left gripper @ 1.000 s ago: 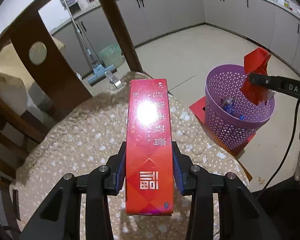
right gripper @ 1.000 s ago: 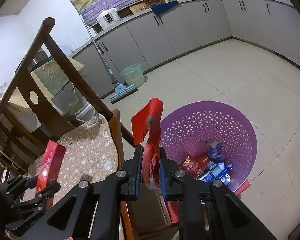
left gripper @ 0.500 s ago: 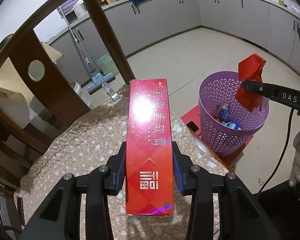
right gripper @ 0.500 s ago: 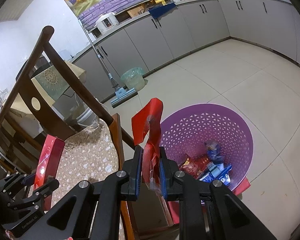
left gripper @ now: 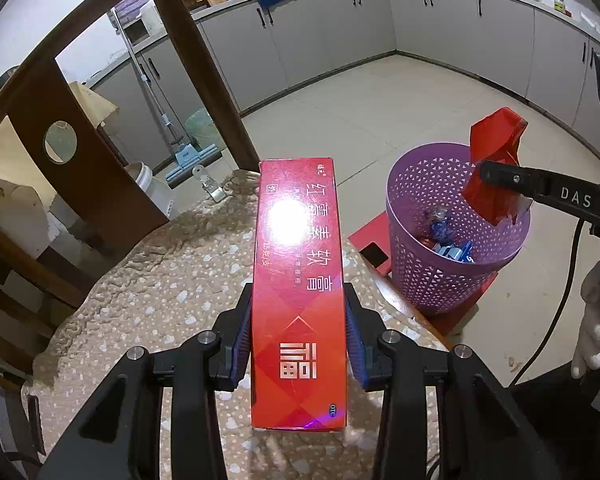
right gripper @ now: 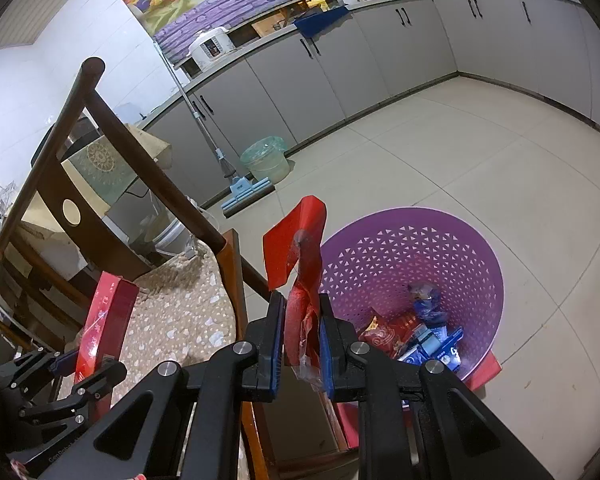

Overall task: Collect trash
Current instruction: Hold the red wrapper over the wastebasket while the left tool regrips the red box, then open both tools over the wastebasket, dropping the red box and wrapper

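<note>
Clamped between the blue pads of the left gripper [left gripper: 298, 344], a long red box [left gripper: 298, 280] is held above the cushioned chair seat [left gripper: 172, 280]. At two o'clock, a red wrapper [right gripper: 302, 312] is pinched by the right gripper [right gripper: 300, 344] over the purple basket [right gripper: 480, 264] holding other trash.

From my seat the red box [left gripper: 298, 280] looked like glossy cardboard, throwing back a hard white glare. The wrapper [right gripper: 300, 280] I held was thin, crinkled red plastic film, shiny in places. The purple basket [left gripper: 428, 280] was perforated plastic with a smooth rim. The chair [left gripper: 40, 128] was dark varnished wood, its cushion [left gripper: 160, 280] a soft, nubbly beige cloth. I saw matt black plastic on both grippers, and the floor [right gripper: 500, 160] was smooth pale tile.
</note>
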A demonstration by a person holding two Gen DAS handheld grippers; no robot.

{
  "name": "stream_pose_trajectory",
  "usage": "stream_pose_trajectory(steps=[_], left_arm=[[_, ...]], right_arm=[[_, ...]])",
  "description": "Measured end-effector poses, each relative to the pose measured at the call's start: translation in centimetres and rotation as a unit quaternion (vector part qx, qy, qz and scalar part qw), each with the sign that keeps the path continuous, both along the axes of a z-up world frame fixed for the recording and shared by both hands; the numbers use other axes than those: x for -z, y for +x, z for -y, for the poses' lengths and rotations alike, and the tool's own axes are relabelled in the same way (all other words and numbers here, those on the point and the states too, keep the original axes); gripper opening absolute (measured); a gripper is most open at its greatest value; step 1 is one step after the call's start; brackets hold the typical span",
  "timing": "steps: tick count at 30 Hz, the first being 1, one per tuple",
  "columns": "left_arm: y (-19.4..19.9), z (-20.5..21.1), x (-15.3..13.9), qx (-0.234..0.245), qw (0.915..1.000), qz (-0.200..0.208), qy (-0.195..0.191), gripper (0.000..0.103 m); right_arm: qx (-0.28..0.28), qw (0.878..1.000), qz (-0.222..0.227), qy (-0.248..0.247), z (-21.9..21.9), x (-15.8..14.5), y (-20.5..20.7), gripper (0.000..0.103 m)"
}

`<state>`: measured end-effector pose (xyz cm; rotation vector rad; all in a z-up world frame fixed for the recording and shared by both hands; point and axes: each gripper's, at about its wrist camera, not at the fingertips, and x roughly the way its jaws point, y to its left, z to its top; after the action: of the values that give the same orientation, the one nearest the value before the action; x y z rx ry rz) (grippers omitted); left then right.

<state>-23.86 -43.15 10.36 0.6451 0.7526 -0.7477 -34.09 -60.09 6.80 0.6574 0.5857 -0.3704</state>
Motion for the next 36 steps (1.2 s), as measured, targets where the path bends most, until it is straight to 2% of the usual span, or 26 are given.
stream_pose_trajectory(steps=[6,11,17,23,25,26,27,28,30,36], left_arm=[[0.1,0.7,0.2,0.003,1.0,-0.008,-0.001,0.039],[0.3,2.5,-0.1,0.015,0.9992,-0.035,-0.015,0.039],[-0.1,7.4,-1.2,0.053,0.9962,-0.059,-0.037,0.039],[-0.1,11.9,-0.7,0.08,0.9914,-0.091,-0.047,0.039],[0.1,12.9,-0.4,0.085,0.9891,-0.108,-0.051,0.042],[0.1,13.2,-0.2,0.085,0.9885,-0.113,-0.054,0.051],[0.2,13.4,-0.2,0.083,0.988,-0.116,-0.059,0.06],[0.2,13.4,-0.2,0.081,0.9878,-0.117,-0.063,0.063],[-0.1,13.4,-0.1,0.081,0.9876,-0.117,-0.065,0.065],[-0.4,11.7,0.3,0.076,0.9895,-0.108,-0.058,0.066]], right_arm=[[0.004,1.0,0.0,0.004,0.3,0.0,-0.2,0.018],[0.021,1.0,0.003,0.011,1.3,0.2,-0.7,0.018],[0.064,0.997,0.005,0.034,4.0,1.2,-1.8,0.018],[0.085,0.995,0.0,0.052,5.9,2.4,-2.2,0.018],[0.086,0.995,-0.002,0.057,6.3,2.8,-2.0,0.018],[0.087,0.994,-0.007,0.058,6.4,3.0,-1.9,0.018],[0.09,0.994,-0.01,0.059,6.6,3.1,-1.7,0.023],[0.093,0.994,-0.011,0.061,6.6,3.1,-1.6,0.032],[0.099,0.993,-0.008,0.064,6.8,3.1,-1.7,0.041],[0.098,0.993,-0.007,0.06,6.7,2.8,-1.2,0.043]])
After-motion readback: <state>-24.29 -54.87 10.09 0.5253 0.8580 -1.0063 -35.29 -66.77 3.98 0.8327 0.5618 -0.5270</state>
